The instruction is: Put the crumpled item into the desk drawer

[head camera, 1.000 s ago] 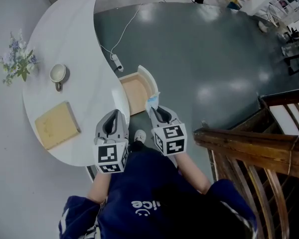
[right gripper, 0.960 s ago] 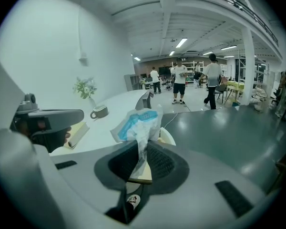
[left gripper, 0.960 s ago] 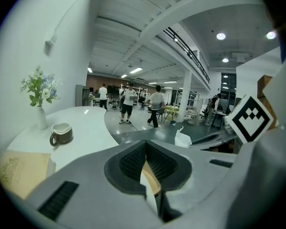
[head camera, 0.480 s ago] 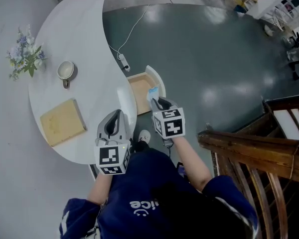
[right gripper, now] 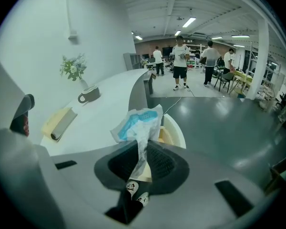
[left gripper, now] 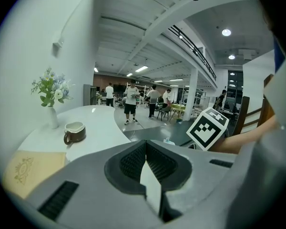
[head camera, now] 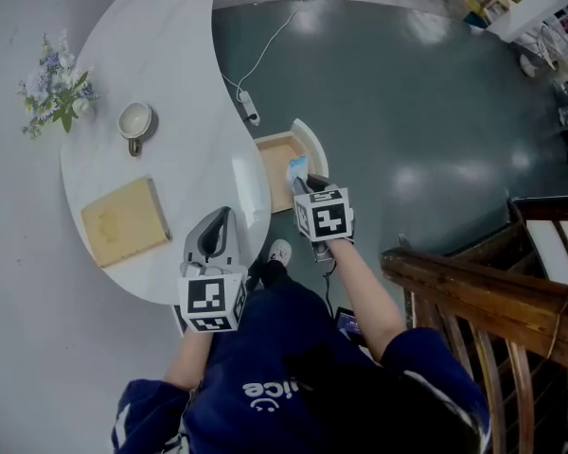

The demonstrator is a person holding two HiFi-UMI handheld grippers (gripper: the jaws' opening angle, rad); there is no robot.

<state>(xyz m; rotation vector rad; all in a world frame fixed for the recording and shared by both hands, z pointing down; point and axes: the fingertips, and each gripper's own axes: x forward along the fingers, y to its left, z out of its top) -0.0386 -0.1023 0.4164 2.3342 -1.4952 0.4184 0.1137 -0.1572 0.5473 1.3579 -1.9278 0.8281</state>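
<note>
My right gripper (head camera: 302,180) (right gripper: 142,162) is shut on a crumpled blue-and-white wrapper (right gripper: 136,124), which sticks out past the jaw tips (head camera: 296,169). It hangs over the near end of the open wooden drawer (head camera: 279,161) (right gripper: 168,133) that juts from the white desk (head camera: 161,93). My left gripper (head camera: 218,227) (left gripper: 145,161) is shut with nothing in it, held over the desk's near edge, to the left of the drawer.
On the desk lie a tan book (head camera: 124,221), a mug (head camera: 135,121) and a vase of flowers (head camera: 55,85). A power strip with a cable (head camera: 251,113) lies on the dark floor. A wooden railing (head camera: 473,291) stands to my right. People stand far off (right gripper: 180,61).
My right gripper has moved forward and down with the wrapper, from beside the drawer's near corner to over the drawer. The left gripper has barely shifted.
</note>
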